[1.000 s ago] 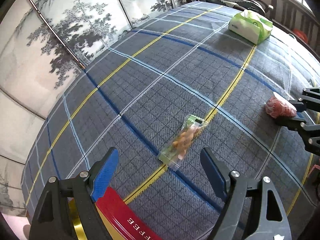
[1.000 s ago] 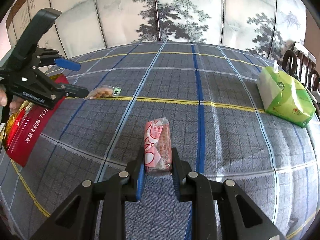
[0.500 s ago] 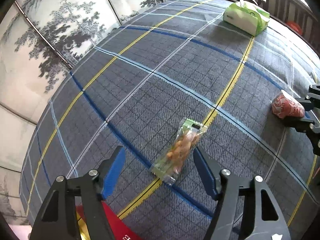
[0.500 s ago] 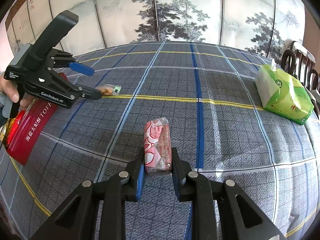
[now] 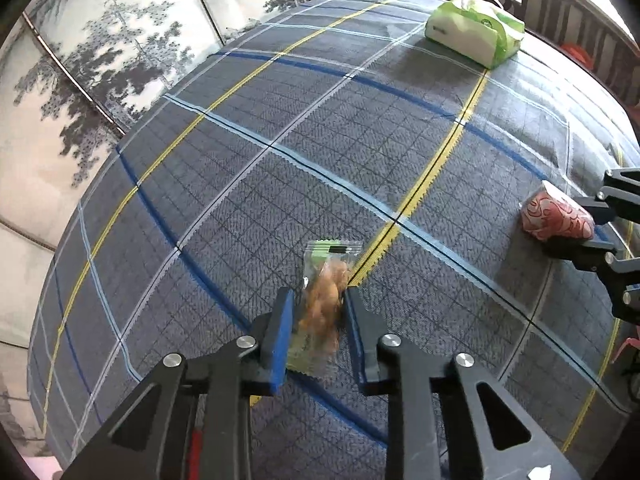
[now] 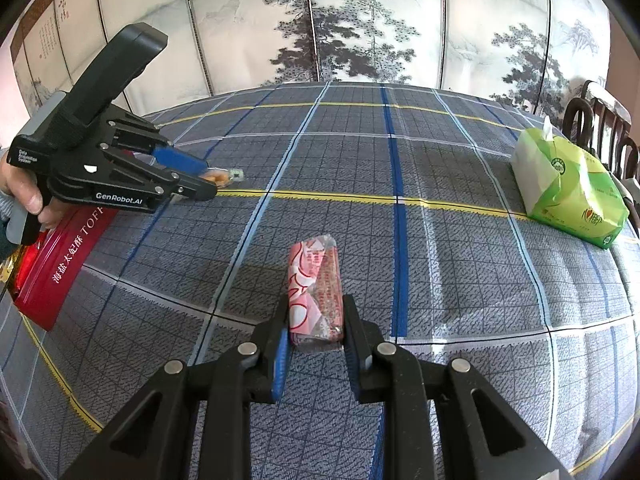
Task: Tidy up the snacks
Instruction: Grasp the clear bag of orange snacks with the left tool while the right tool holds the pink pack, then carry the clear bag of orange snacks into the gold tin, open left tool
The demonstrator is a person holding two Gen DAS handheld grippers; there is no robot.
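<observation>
A clear packet of orange-brown snacks [image 5: 326, 280] with a green end lies on the plaid tablecloth [image 5: 280, 160]. My left gripper [image 5: 317, 298] points steeply down over it, and its jaws are closing with the blue pads pressed on both sides of the packet. The right wrist view shows this gripper [image 6: 209, 180] held by a hand at the left, the packet [image 6: 222, 176] sticking out of its tips. My right gripper [image 6: 316, 304] is shut on a pink and white wrapped snack [image 6: 316, 276] resting on the cloth. The same snack [image 5: 556, 218] appears at the right edge of the left wrist view.
A green tissue pack [image 6: 568, 188] sits at the far right of the table. A red toffee box [image 6: 60, 256] lies at the left edge, under the left hand. Dark wooden chairs [image 5: 560, 8] stand beyond the table, and a painted folding screen [image 6: 360, 20] lines the far side.
The left gripper has come down over the clear packet and closed from wide open onto it. The right gripper and the pink snack have not moved.
</observation>
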